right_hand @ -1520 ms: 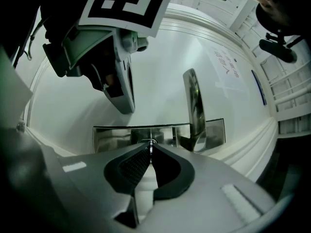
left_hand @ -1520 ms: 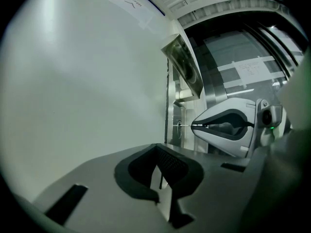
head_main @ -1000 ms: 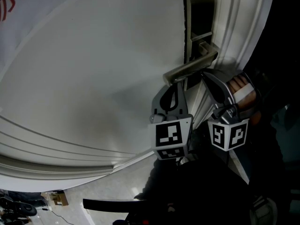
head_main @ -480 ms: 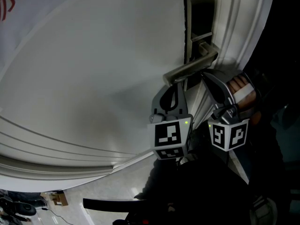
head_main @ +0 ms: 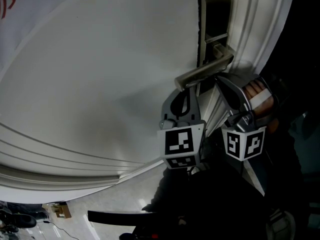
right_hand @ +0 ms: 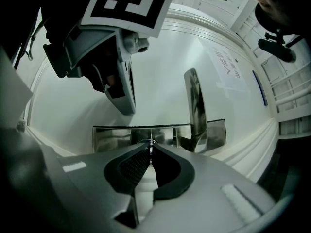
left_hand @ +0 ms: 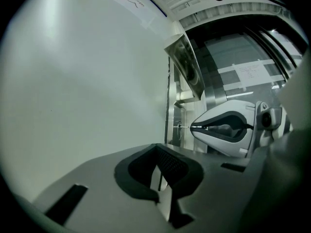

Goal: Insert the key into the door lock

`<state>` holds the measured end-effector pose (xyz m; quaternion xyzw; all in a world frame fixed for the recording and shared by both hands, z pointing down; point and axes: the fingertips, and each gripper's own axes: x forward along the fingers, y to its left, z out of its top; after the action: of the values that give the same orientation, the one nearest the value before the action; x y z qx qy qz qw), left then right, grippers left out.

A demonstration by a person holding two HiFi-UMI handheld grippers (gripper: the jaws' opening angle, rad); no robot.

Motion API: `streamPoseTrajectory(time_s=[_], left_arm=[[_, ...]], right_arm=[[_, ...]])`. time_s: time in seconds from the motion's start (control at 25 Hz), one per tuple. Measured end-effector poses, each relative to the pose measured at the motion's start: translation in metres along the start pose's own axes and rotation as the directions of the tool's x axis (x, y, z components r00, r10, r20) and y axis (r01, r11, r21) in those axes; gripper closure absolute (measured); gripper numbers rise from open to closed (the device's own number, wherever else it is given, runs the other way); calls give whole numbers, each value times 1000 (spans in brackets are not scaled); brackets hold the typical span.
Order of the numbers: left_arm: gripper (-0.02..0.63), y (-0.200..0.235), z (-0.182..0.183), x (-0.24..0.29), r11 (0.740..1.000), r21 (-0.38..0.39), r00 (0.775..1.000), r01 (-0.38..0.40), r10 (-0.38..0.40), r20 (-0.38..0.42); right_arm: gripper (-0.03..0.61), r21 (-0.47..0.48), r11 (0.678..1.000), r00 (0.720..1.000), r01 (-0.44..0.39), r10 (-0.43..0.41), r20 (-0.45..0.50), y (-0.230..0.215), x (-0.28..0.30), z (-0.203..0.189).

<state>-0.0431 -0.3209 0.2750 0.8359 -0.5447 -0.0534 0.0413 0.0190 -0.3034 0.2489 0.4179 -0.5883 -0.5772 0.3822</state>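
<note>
your right gripper (right_hand: 150, 147) pinches the key (left_hand: 186, 126) tight. its blade points straight ahead, tip at the door lock (right_hand: 114, 139) below the handle (head_main: 202, 72). your left gripper (left_hand: 156, 148), jaws together and empty, hangs just beside.

We find wide free room across the bare face of the door (head_main: 100, 74), all the way leftward. Toward its right edge things tighten: the lever handle (head_main: 202, 73) juts out over the lock plate (head_main: 214, 19), and the left claw (head_main: 186, 89) sits just under the lever's end, jaws together. The right claw (head_main: 219, 80) crowds in beside the door frame (head_main: 260, 24), clamped on the key (right_hand: 151, 143), whose tip seems to touch the plate. Between the claws only a narrow lane is free.
</note>
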Motion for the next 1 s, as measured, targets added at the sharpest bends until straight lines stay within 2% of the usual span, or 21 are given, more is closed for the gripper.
streamPoseTrajectory(time_s=[1.0], left_arm=[[612, -3, 4, -6, 1000, 9, 1000, 9, -9, 2]], right_arm=[[565, -5, 1000, 1000, -10, 10, -12, -1, 1, 0]])
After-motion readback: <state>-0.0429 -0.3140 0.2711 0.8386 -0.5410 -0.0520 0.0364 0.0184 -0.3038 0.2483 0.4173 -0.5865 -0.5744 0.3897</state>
